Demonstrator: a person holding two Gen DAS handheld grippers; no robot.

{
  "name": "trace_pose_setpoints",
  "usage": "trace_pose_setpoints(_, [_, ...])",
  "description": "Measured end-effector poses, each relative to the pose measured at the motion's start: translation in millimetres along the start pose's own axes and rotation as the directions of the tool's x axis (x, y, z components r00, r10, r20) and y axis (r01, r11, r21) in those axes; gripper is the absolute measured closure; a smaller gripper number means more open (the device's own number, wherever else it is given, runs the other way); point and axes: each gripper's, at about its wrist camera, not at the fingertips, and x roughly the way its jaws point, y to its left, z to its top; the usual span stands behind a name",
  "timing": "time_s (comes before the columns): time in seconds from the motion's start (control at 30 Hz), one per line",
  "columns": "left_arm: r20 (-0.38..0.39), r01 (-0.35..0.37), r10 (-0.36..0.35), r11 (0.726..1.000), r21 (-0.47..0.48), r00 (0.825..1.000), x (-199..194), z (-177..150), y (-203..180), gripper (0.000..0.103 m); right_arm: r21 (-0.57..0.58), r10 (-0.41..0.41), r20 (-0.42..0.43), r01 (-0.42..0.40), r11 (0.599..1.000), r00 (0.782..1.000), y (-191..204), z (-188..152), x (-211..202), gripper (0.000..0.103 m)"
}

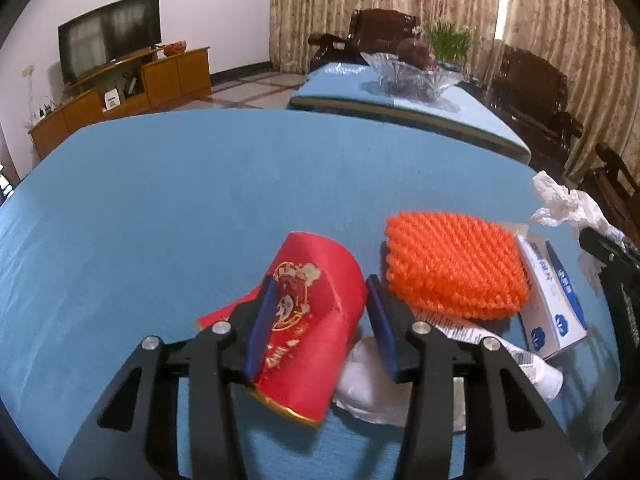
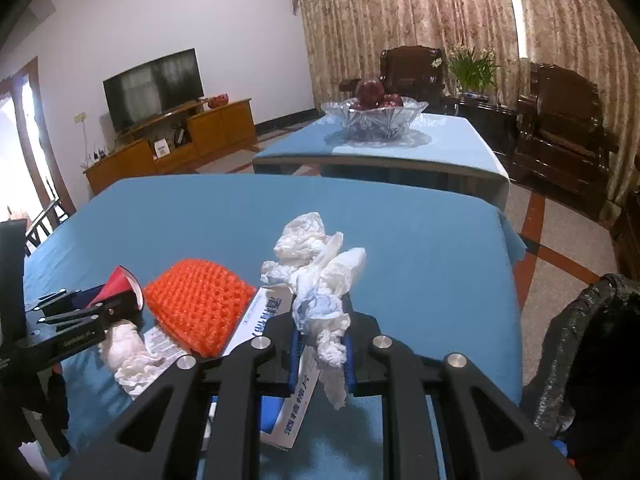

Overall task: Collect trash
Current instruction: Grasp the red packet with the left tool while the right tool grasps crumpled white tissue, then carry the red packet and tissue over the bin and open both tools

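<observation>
A red paper cup (image 1: 320,264) with a gold emblem lies on its side on the blue table (image 1: 180,200). My left gripper (image 1: 322,284) has it between its blue pads, which press on its sides; the cup's mouth end looks squashed. In the right wrist view that gripper (image 2: 100,304) sits at the left with the red cup (image 2: 120,284) in it. My right gripper (image 2: 322,340) is shut on a crumpled wad of white tissue (image 2: 316,264), held above the table. The tissue sticks up past the fingertips and a tail hangs below.
An orange foam net (image 1: 452,264), a white and blue box (image 1: 556,300) and crumpled white paper (image 1: 372,392) lie close to the cup. A black bin bag (image 2: 592,344) stands beyond the table's right edge. A second table carries a glass fruit bowl (image 2: 374,118).
</observation>
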Motion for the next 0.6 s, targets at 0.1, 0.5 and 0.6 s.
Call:
trace_pose_setpoints(0.1, [0.016, 0.003, -0.002, 1.0, -0.03, 1.0, -5.4, 1.4, 6.1, 0.062, -0.003, 0.009, 0.011, -0.009, 1.0, 1.0, 2.5, 0.7, -7.4, 0.086])
trace_pose_setpoints(0.5, [0.074, 0.007, -0.003, 0.998, -0.058, 0.997, -34.1, 7.5, 12.3, 0.066, -0.007, 0.031, 0.054, -0.031, 0.999, 0.998, 13.0, 4.0, -38.1, 0.086])
trace_pose_setpoints(0.6, [0.1, 0.016, -0.011, 0.999, -0.049, 0.995, -45.8, 13.0, 6.8, 0.067, -0.005, 0.032, 0.067, -0.032, 0.999, 0.997, 10.7, 5.7, -46.4, 0.086])
